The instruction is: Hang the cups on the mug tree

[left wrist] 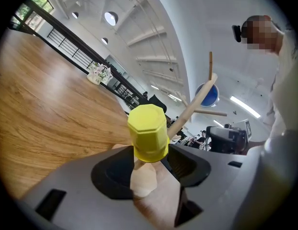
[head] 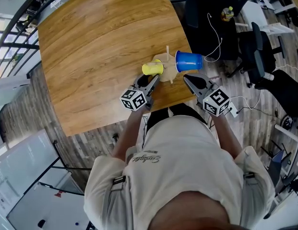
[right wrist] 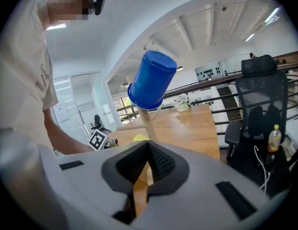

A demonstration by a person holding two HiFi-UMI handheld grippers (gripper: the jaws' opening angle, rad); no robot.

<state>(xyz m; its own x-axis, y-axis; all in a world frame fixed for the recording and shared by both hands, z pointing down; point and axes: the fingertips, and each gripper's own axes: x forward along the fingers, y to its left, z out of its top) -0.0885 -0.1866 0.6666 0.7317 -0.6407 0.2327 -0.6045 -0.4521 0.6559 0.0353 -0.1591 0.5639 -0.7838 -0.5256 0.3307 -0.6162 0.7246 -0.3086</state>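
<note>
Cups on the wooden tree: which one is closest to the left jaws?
The yellow cup, right at the left gripper's open jaws; the blue cup hangs farther right, away from them.

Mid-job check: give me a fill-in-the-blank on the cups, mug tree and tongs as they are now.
The octagonal plastic cup in front of the left tongs is ____.
The blue plastic cup hangs on the wooden mug tree, on the side of the ____ tongs.
The right tongs have their jaws ____.
Missing words: yellow; right; shut.
</note>
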